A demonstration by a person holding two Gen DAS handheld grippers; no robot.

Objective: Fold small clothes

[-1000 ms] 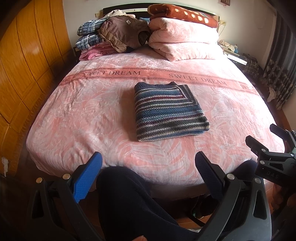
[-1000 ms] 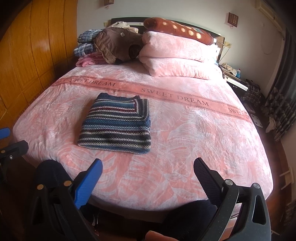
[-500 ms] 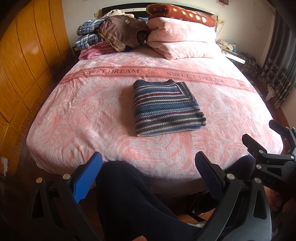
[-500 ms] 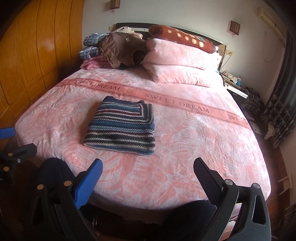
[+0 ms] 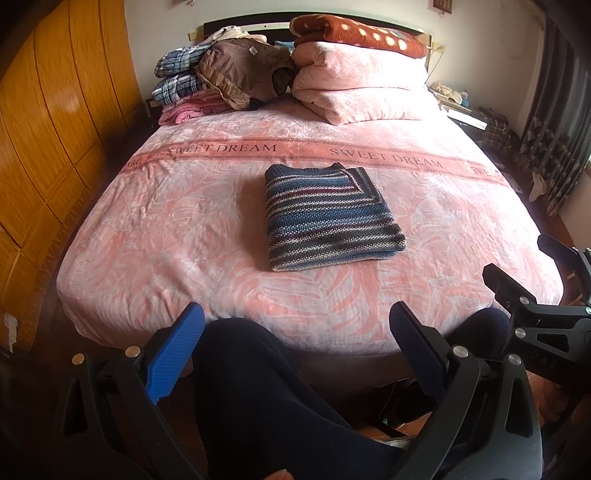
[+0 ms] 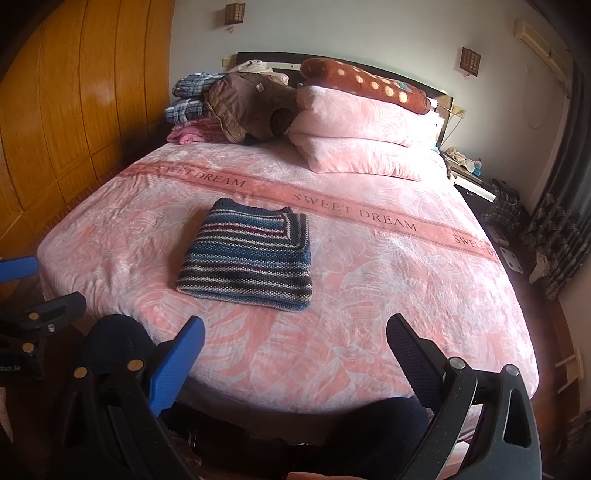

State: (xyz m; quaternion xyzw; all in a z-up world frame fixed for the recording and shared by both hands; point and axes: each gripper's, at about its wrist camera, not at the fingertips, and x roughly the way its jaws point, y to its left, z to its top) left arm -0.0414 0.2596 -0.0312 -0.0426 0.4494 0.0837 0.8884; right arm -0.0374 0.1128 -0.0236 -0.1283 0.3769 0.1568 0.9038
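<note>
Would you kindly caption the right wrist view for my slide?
Folded striped sweater lying on the pink bed, right gripper held open short of it.

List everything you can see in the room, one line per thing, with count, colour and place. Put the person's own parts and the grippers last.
striped sweater: one, blue, maroon and grey stripes, folded flat at the middle of the bed.
bedspread: one, pink with a "SWEET DREAM" band, covering the bed.
folded pink quilt: one, stacked at the head of the bed, right side.
spotted blanket: one, rust brown with pale dots, on top of the quilt.
brown jacket: one, at the head, left of the quilt.
plaid clothes: blue and white pile, count unclear, behind the jacket.
pink garment: under the plaid pile.
wardrobe: orange wood, along the left wall.
curtain: dark patterned, at the right.
legs: dark trousers, at the foot of the bed.
left gripper: open, empty.
right gripper: open, empty.
</note>
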